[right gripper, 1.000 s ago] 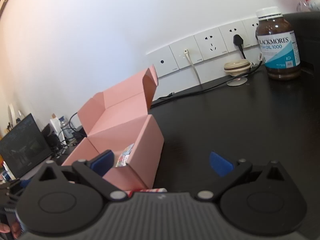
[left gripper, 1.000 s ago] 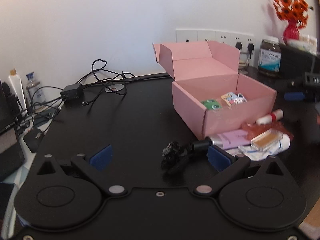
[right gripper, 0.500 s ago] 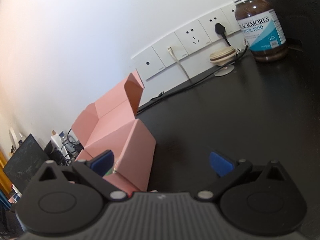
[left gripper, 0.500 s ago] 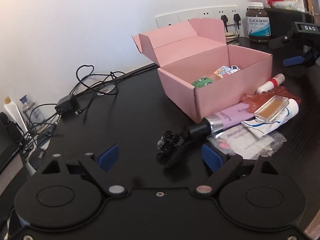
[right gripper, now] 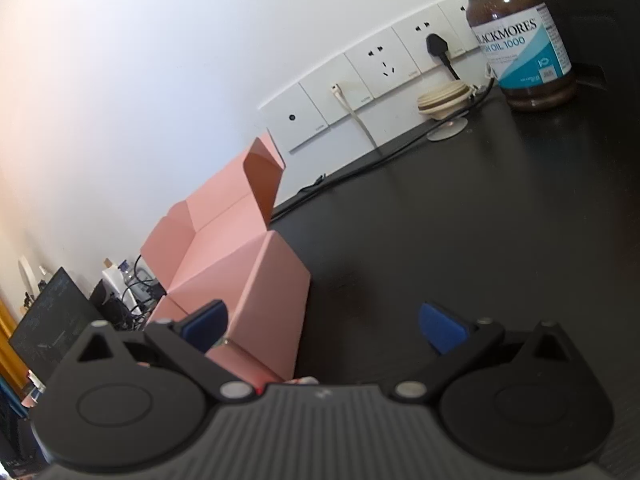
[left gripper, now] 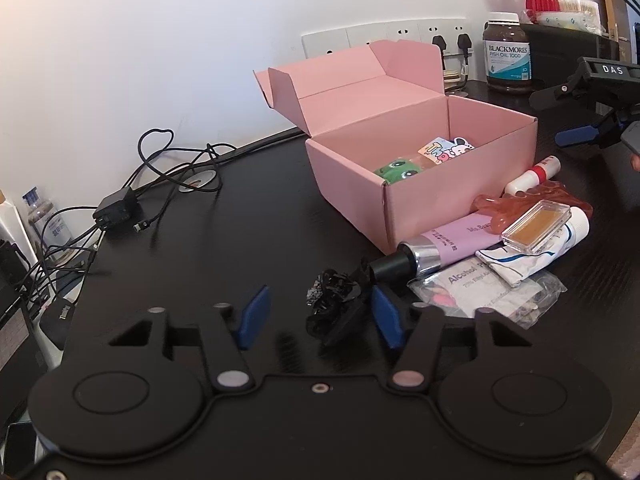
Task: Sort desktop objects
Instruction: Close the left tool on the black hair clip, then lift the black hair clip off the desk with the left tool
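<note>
A crumpled black hair clip (left gripper: pixel 334 306) lies on the black desk between the blue pads of my left gripper (left gripper: pixel 319 298), whose jaws are closing. The right pad is at the clip; the left pad still stands apart from it. Behind it an open pink box (left gripper: pixel 420 192) holds a green frog toy (left gripper: pixel 396 170) and a cartoon card (left gripper: pixel 444 148). In front of the box lie a purple tube (left gripper: pixel 452 240), a white tube (left gripper: pixel 540 240), a clear amber case (left gripper: pixel 536 222) and a red-and-white stick (left gripper: pixel 532 172). My right gripper (right gripper: pixel 324 320) stands open and empty beside the pink box (right gripper: pixel 256 280).
A brown supplement bottle (right gripper: pixel 520 36) stands by the wall sockets (right gripper: pixel 380 68) at the back right. A charger and tangled cables (left gripper: pixel 116 210) lie at the back left. An alcohol pad packet (left gripper: pixel 480 284) rests just right of my left gripper. A monitor (right gripper: pixel 52 320) stands far left.
The left gripper's pads have drawn in around the black clip. Both views have rolled, and the box now sits more to the right in the left view.
</note>
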The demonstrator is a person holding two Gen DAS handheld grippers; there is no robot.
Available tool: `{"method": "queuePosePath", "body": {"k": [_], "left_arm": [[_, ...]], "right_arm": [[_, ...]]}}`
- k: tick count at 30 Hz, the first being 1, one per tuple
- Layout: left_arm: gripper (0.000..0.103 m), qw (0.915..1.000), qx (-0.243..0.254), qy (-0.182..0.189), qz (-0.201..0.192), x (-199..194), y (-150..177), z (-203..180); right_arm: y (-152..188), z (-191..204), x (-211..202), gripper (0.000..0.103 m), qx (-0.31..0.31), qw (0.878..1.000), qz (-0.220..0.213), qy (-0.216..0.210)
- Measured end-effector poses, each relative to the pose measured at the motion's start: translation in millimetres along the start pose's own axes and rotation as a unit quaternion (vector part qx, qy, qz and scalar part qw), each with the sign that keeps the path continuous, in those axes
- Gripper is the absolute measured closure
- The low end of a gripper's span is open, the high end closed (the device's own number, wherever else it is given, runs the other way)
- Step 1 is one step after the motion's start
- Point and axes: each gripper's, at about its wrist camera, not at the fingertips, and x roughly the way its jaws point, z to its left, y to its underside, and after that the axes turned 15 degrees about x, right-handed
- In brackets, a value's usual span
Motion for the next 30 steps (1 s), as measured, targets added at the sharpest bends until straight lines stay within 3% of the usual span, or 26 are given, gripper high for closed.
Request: {"method": "queuePosePath", "body": {"k": [4, 6, 13, 22, 30], "left_arm": [[0.056, 1.0, 0.002, 0.005, -0.002, 1.6, -1.5, -1.1], [0.07, 1.0, 0.002, 0.008, -0.002, 2.2, -2.2, -1.9], [0.071, 0.9999, -0.016, 0.007, -0.001, 3.0, -0.9, 3.2], [0.073, 0.999, -0.023, -0.028, -0.028, -9.6, 0.7, 4.6], [0.073, 0.9936, -0.08, -0.059, -0.054, -20.3, 6.5, 18.2]], "right_arm": [[0.3, -0.7, -0.1, 0.001, 0.001, 1.0, 0.0, -0.001], [0.6, -0.8, -0.5, 0.001, 0.001, 1.0, 0.0, -0.001], [0.6, -0.2, -1.2, 0.001, 0.005, 1.0, 0.001, -0.003], [0.9, -1.0, -2.6, 0.001, 0.01, 1.0, -0.001, -0.005], [0.6, -2.1, -4.2, 0.001, 0.015, 1.0, -0.003, -0.006]]}}
